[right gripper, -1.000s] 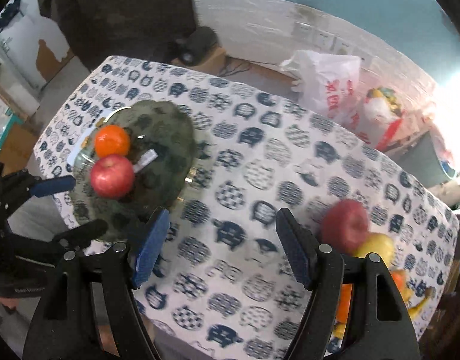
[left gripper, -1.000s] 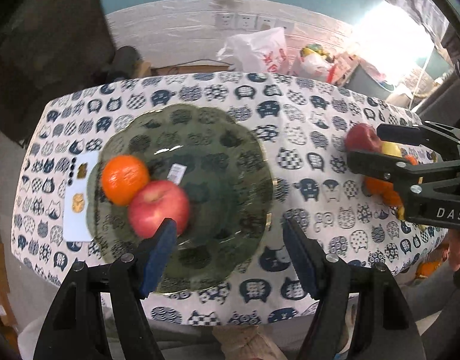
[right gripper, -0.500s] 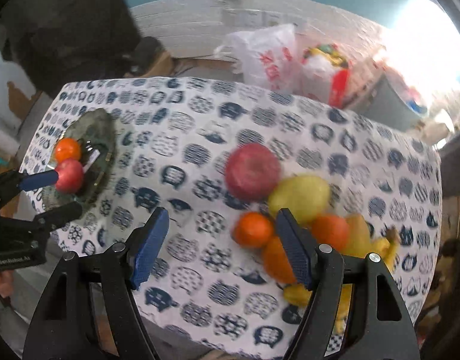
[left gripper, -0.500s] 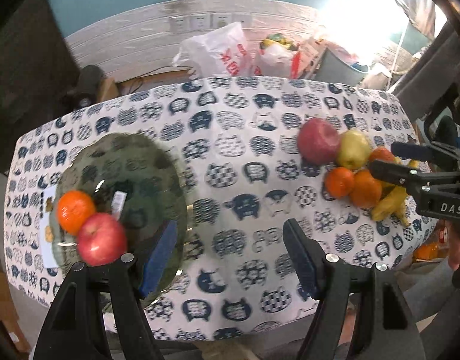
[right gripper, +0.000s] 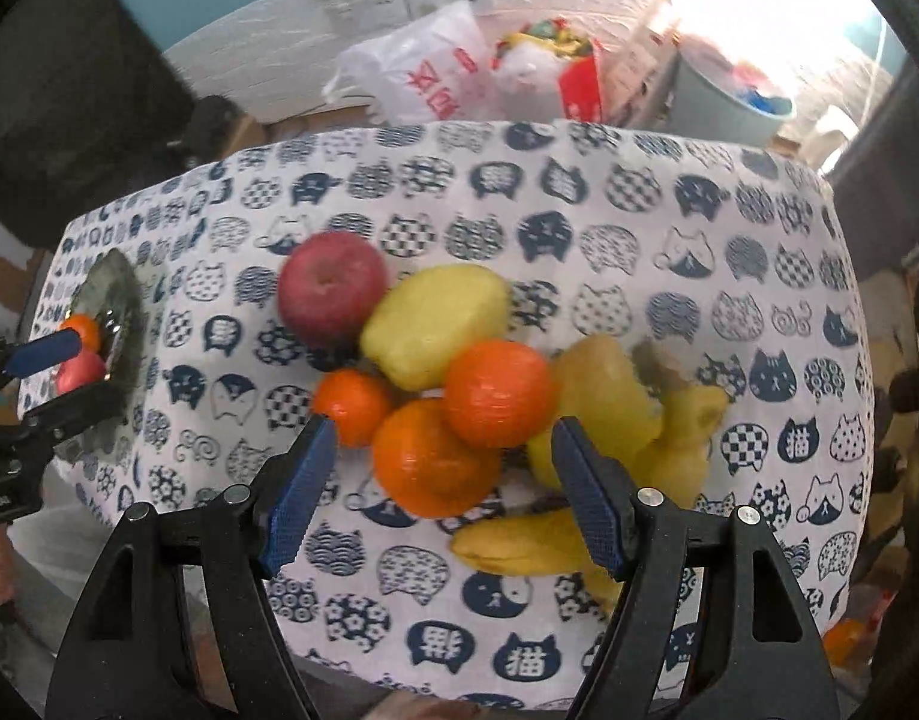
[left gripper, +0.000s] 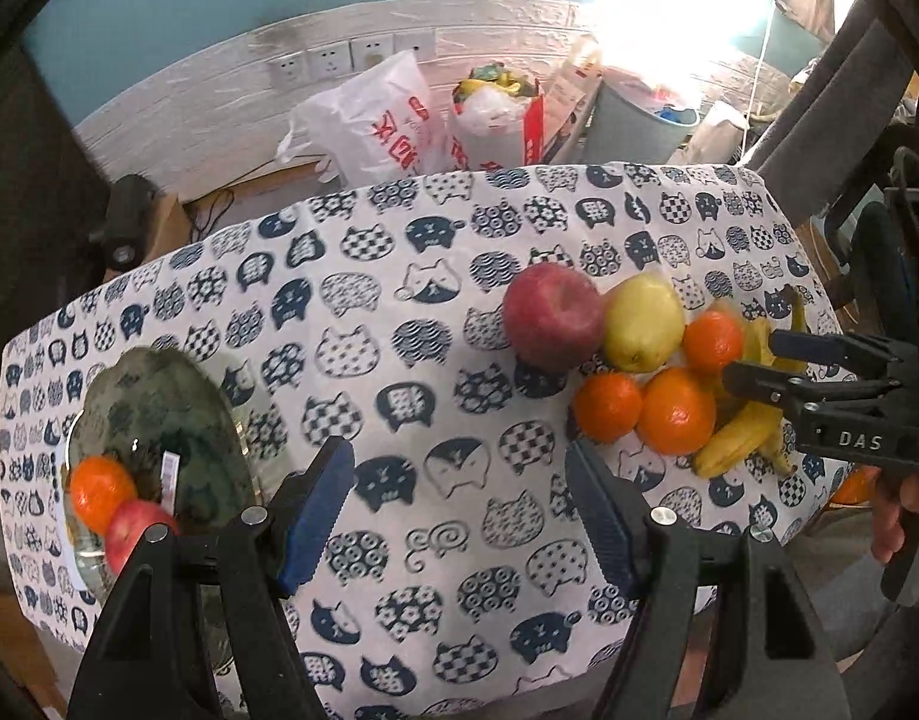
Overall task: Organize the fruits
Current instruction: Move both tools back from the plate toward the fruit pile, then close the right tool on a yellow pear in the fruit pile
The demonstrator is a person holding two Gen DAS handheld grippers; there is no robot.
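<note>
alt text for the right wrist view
The open right gripper hovers over a fruit pile on a cat-print tablecloth: red apple, pear, oranges, bananas. At far left, the left gripper is near a glass plate.

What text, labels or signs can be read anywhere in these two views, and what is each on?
"DAS": white letters on the body of the right gripper.
"猫": on some cat faces of the tablecloth.
Red print on the white plastic bag: mirrored and blurred, not readable.
Small white label in the glass plate: too small to read.
Lettering on the left gripper: cut off, unreadable.
</note>
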